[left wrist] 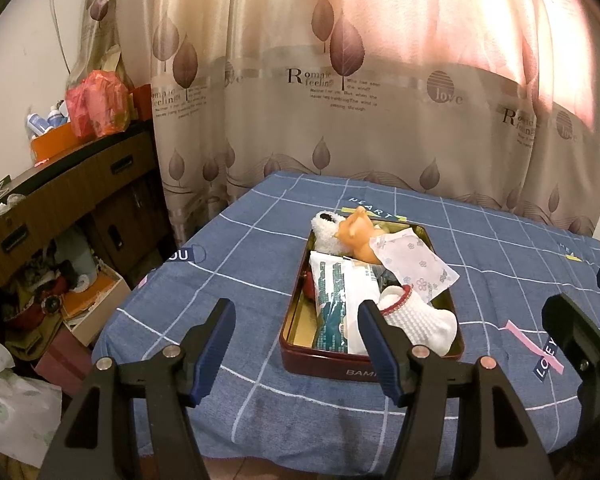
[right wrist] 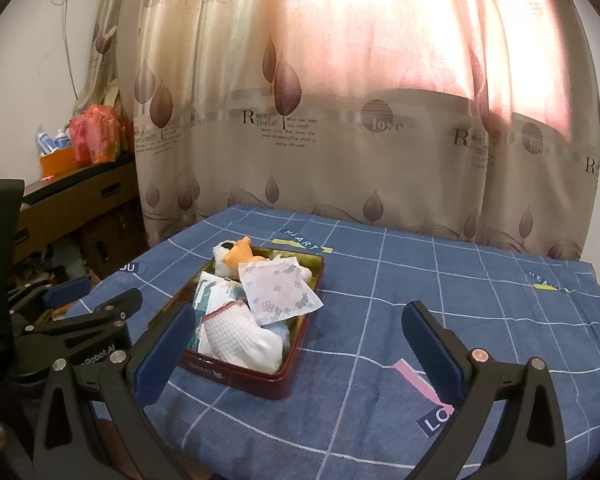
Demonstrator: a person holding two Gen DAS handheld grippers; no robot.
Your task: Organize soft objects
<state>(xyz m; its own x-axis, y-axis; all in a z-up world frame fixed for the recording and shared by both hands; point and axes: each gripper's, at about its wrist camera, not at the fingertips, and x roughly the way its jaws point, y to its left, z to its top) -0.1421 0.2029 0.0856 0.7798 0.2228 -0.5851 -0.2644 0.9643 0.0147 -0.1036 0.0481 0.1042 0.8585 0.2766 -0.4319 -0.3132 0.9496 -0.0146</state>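
A dark red tin box (left wrist: 324,366) (right wrist: 296,364) sits on the blue checked tablecloth (left wrist: 252,264) (right wrist: 440,304). Inside lie a white sock with a red cuff (left wrist: 420,320) (right wrist: 240,338), a teal and white packet (left wrist: 334,300) (right wrist: 212,288), a white floral pouch (left wrist: 412,260) (right wrist: 276,288), an orange soft toy (left wrist: 358,236) (right wrist: 240,256) and a white plush (left wrist: 326,234) (right wrist: 222,260). My left gripper (left wrist: 296,344) is open and empty, just before the box's near left corner. My right gripper (right wrist: 300,356) is open and empty, nearer than the box.
A leaf-print curtain (left wrist: 340,100) hangs behind the table. At the left stand a wooden cabinet (left wrist: 80,184) with an orange box and a red bag (left wrist: 96,104), and floor clutter (left wrist: 48,300). The right gripper's finger (left wrist: 580,336) shows at the left view's right edge.
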